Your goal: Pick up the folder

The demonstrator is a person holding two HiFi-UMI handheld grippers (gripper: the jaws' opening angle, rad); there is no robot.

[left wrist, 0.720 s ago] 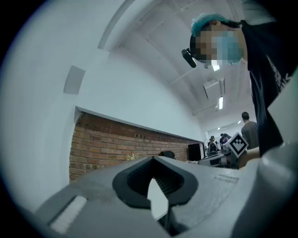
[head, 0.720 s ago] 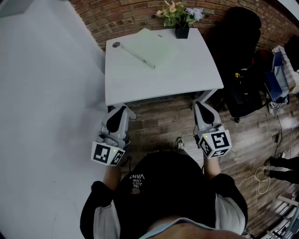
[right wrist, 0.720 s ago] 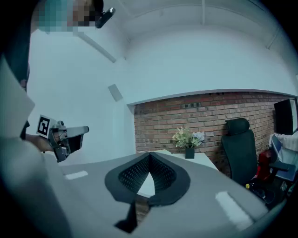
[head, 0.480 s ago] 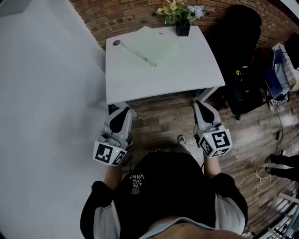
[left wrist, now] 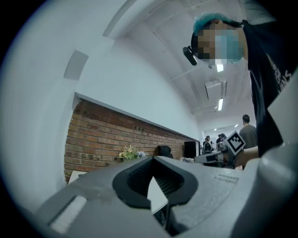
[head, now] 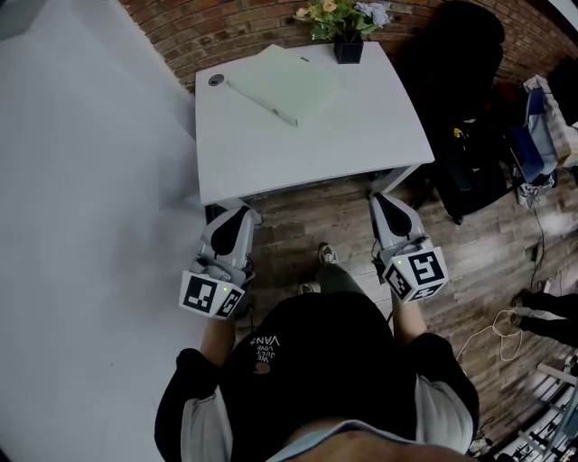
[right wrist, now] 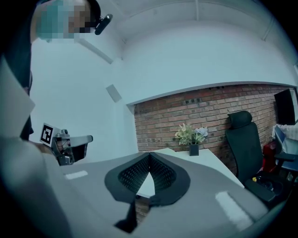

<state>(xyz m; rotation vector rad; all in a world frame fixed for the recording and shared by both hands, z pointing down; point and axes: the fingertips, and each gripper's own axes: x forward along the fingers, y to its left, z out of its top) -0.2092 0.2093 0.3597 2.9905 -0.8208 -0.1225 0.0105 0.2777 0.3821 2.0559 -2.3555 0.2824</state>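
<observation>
A pale green folder (head: 284, 83) lies flat and skewed on the far part of a white table (head: 307, 144), near the brick wall. My left gripper (head: 238, 212) is held below the table's near edge at the left, its jaws shut with nothing between them. My right gripper (head: 380, 200) is level with it at the right, just under the table's near right corner, also shut and empty. Both stay well short of the folder. In the left gripper view the shut jaws (left wrist: 150, 160) fill the bottom; the right gripper view shows its shut jaws (right wrist: 149, 155) before the table.
A potted plant (head: 341, 25) stands at the table's far edge beside the folder. A small round disc (head: 215, 79) sits in the far left corner. A black office chair (head: 465, 99) stands right of the table. Cables (head: 492, 336) lie on the wooden floor. A white wall runs along the left.
The table has shifted slightly up and left in the head view, and a shoe has stepped forward between the grippers. Both grippers stay shut in about the same place.
</observation>
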